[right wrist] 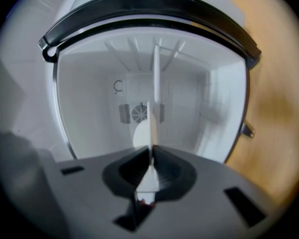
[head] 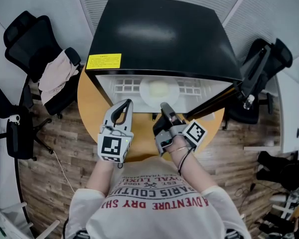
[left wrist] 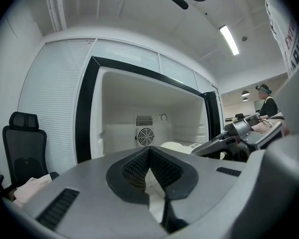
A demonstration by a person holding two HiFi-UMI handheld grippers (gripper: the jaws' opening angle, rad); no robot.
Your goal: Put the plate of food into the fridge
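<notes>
On the wooden table [head: 89, 118] a black fridge [head: 164, 34] stands open, with the plate of food [head: 159, 90] on its white rack [head: 124, 86]. I judge the plate stiff, light and breakable, best held at the rim, where the right gripper [head: 164, 106] pinches it; the left gripper [head: 124, 106] is closed and empty. The yellow label [head: 103, 61] is too small to read.

fridge [head: 164, 34]: small, black top, yellow label at front-left corner, white inside, fan vent on back wall; stands on round wooden table [head: 89, 98]; door [head: 214, 101] swung open to the right

plate [head: 144, 96]: white, round, level, inside the open compartment, centred, near the front; pale food [head: 160, 88] heaped on it; near rim clamped in right gripper [head: 164, 106]; can't tell if it rests on the white rack under it

right gripper view: plate edge-on, thin white line
</notes>
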